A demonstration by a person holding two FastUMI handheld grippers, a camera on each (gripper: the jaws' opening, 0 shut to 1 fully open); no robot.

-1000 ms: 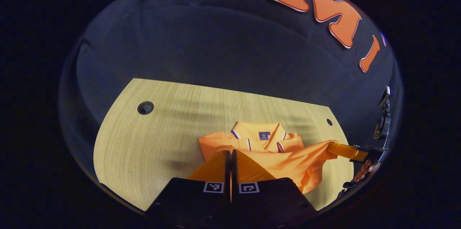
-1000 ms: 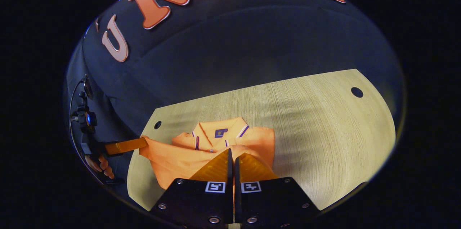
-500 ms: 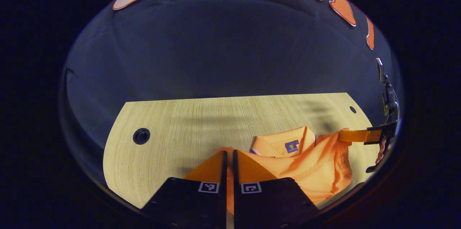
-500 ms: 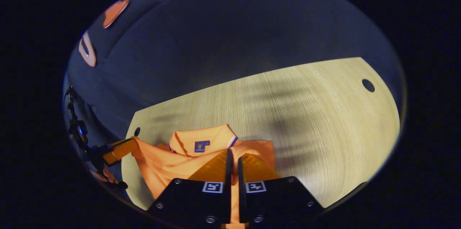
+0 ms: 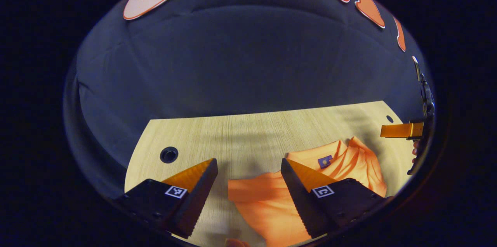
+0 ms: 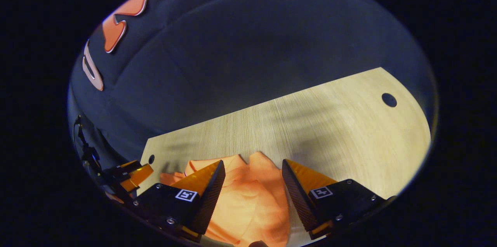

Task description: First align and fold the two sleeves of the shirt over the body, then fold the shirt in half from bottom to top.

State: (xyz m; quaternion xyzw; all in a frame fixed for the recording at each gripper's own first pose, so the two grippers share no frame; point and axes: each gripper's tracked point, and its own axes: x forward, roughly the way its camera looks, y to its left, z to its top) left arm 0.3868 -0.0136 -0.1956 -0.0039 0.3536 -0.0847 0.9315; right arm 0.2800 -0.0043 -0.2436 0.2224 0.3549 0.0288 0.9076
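The orange polo shirt (image 5: 268,204) lies folded and a little rumpled on the wooden table (image 5: 240,138); its collar with a blue label (image 5: 325,160) shows past the folded edge. My left gripper (image 5: 248,161) is open just above the shirt's left part, with nothing between its fingers. My right gripper (image 6: 253,162) is also open, its fingers standing either side of the shirt (image 6: 248,200) without touching it. In the left gripper view the right gripper (image 5: 386,131) shows at the far right, held by a hand. The left gripper (image 6: 138,170) shows at the far left of the right gripper view.
The table has a large round hole (image 5: 169,154) on the left side and a small one (image 5: 389,119) near the right gripper. In the right gripper view a large hole (image 6: 389,100) sits at the right. Black cloth wall (image 5: 240,64) stands behind the table.
Both grippers were shut on the shirt's lifted edge; both have opened and let it go. The cloth has dropped flat over the body, and the grippers have moved apart.
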